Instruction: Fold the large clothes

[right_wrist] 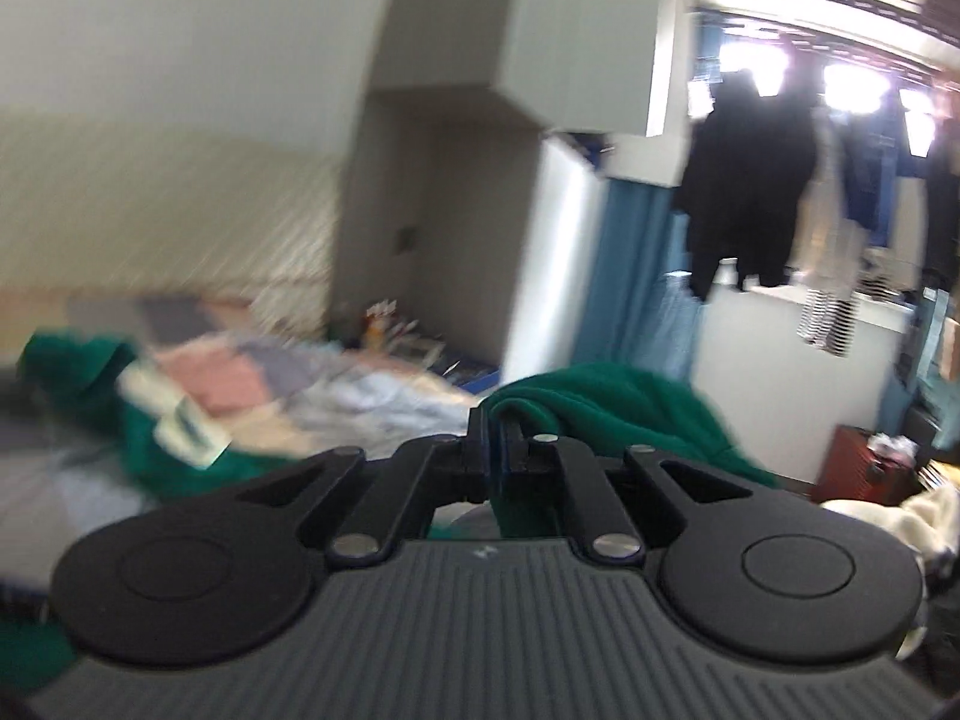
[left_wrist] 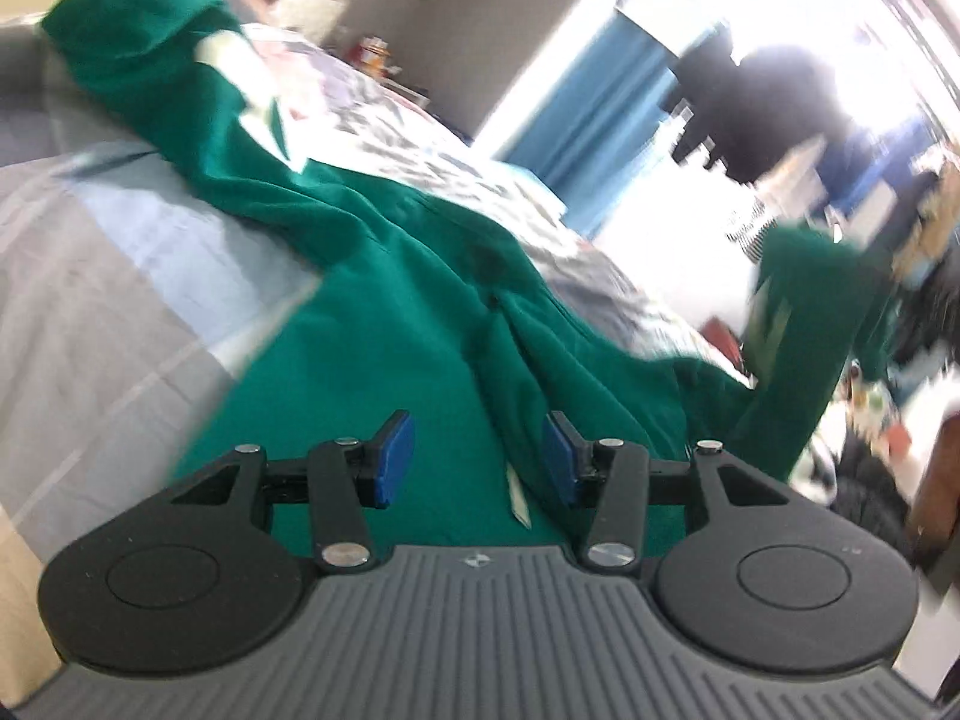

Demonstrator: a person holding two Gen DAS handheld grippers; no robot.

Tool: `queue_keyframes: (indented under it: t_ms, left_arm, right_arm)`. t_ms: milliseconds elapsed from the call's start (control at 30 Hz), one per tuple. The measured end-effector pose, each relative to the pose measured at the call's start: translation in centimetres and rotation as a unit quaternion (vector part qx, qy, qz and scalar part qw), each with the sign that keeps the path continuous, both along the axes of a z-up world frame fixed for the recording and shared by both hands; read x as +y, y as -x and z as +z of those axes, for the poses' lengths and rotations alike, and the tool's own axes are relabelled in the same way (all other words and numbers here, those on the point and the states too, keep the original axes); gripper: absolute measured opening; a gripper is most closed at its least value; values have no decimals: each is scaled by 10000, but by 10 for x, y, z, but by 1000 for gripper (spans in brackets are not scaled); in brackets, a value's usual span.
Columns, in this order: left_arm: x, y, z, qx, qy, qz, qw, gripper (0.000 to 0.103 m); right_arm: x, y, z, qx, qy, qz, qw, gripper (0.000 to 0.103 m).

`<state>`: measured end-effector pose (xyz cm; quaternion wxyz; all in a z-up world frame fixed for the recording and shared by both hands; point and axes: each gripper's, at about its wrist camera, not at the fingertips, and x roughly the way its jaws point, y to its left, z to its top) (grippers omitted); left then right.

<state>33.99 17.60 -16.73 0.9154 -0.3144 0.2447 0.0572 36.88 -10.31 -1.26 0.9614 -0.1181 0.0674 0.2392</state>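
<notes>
Right gripper (right_wrist: 499,450) clamps a fold of the green garment (left_wrist: 384,324) (blurry); left gripper (left_wrist: 479,459) hangs half-open above it, on the bed (left_wrist: 108,252), holding nothing.

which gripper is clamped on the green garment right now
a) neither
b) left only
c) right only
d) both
c: the right gripper is shut on a fold of the green garment, while the left gripper stands open above the cloth with nothing between its pads.
</notes>
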Motion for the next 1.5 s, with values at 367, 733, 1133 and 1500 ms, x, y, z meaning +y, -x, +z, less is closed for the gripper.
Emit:
queue_keyframes:
  t_ms: [367,733,1133,1500]
  left_arm:
    - [54,0,-9,58,508,400,9979,53]
    - [38,-11,-19,172,553,39,9983,53]
    - [-3,-25,-22,390,26,-459,9982,53]
    - [-21,-45,-36,624,-502,-477,9956,54]
  right_arm:
    - [98,67,-128,585,1563,1307,9773,7]
    - [55,76,-112,1872,585,1335,9715,60]
    - [5,59,-109,2067,-809,409,9742,60]
    - [-11,-4,-136,1976,-1362,-1061,9650,62]
